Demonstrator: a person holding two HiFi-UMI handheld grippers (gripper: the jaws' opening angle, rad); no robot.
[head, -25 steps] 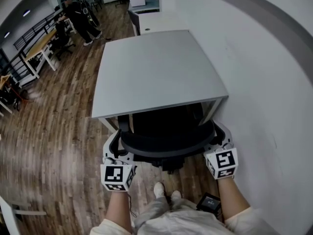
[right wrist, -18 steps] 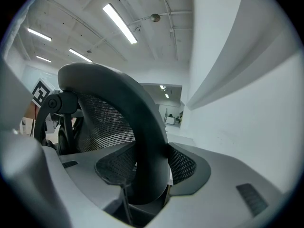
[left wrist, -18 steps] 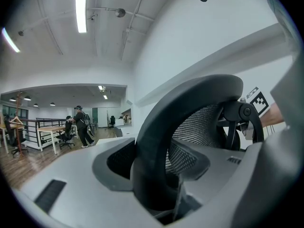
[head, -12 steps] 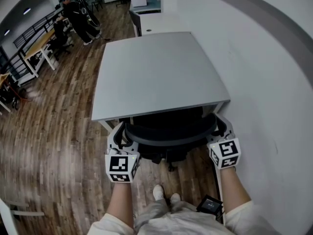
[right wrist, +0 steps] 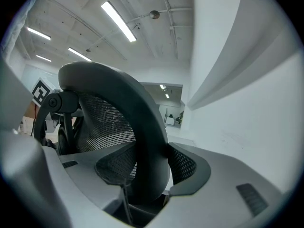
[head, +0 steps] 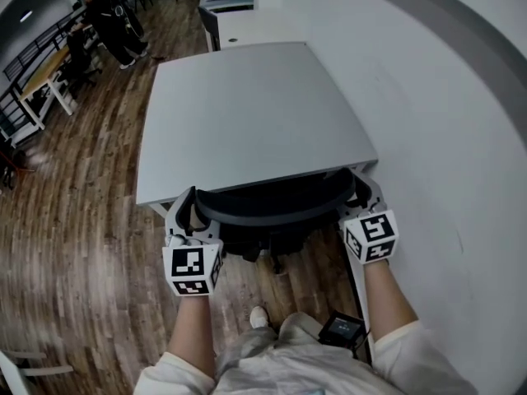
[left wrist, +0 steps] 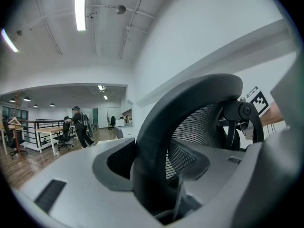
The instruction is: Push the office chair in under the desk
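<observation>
My left gripper (head: 188, 212) and right gripper (head: 362, 194) both have their fingers (left wrist: 71, 184) pinching the backrest (head: 272, 202) of the office chair (head: 263, 235), one at each end. Its seat sits beneath the surface's (head: 247, 113) near edge.

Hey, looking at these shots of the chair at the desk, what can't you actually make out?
- Chair seat and armrests: head view, hidden under the desk.
- Chair wheels: head view, covered by the backrest.
- Desk edge: both gripper views, blocked by the backrest rim filling the frame.
- Distant person: head view, too small for detail.
</observation>
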